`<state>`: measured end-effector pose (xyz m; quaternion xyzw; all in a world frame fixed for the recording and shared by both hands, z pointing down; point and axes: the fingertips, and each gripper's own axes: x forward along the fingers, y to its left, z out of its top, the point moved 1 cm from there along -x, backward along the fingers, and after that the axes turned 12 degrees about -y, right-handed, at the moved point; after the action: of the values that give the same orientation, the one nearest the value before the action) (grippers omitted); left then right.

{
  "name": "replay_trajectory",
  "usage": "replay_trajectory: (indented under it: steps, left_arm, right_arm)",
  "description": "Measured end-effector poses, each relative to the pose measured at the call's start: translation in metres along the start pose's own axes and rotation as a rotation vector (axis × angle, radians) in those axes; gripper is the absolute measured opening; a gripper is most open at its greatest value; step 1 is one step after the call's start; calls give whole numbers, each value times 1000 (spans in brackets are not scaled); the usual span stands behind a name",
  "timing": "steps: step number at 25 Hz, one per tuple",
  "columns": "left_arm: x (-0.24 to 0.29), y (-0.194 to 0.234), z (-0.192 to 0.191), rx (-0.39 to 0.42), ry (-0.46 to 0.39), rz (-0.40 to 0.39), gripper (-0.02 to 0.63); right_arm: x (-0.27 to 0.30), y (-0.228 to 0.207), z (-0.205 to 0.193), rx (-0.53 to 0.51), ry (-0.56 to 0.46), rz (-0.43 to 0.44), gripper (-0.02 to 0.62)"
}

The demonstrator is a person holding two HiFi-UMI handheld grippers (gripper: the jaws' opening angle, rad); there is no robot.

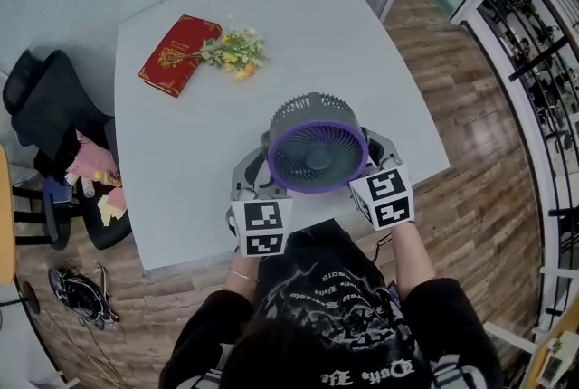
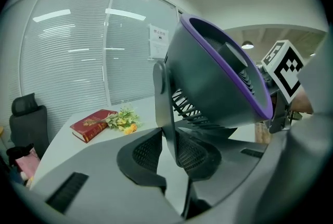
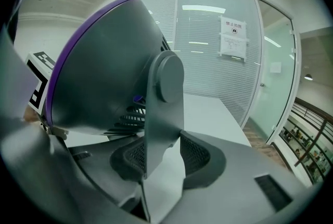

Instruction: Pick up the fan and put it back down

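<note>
Grey fan point(image 1: 317, 152) clamped by left gripper point(image 2: 169, 149) and right gripper point(image 3: 158, 158).

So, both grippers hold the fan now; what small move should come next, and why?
Probably lower the fan gently onto the table: the left gripper and right gripper clamp its sides, and it seems lifted and tilted.

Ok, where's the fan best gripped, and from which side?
By its flat side brackets: left gripper on the left bracket, right gripper on the right bracket, from the near side. They're thin upright plates that fit the jaws; the round housing looks too wide.
</note>
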<state>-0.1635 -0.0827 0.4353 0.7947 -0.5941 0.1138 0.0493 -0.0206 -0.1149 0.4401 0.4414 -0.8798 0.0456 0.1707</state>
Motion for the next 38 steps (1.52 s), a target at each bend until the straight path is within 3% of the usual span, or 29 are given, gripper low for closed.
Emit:
replay_trajectory:
  steps: [12,23,38]
  left_arm:
    - [22,-51,22,46,-23,-153,71]
    - [65,-98,37,76,-4,-255,71]
    - [146,-147,64,73,28,-249,71]
  right_arm:
    - [-47,-40,-14,71,0,-166,147]
    - [-68,-95,-25,113,7,-249,147]
    - [-55,-195,-25,138,14,-239,143]
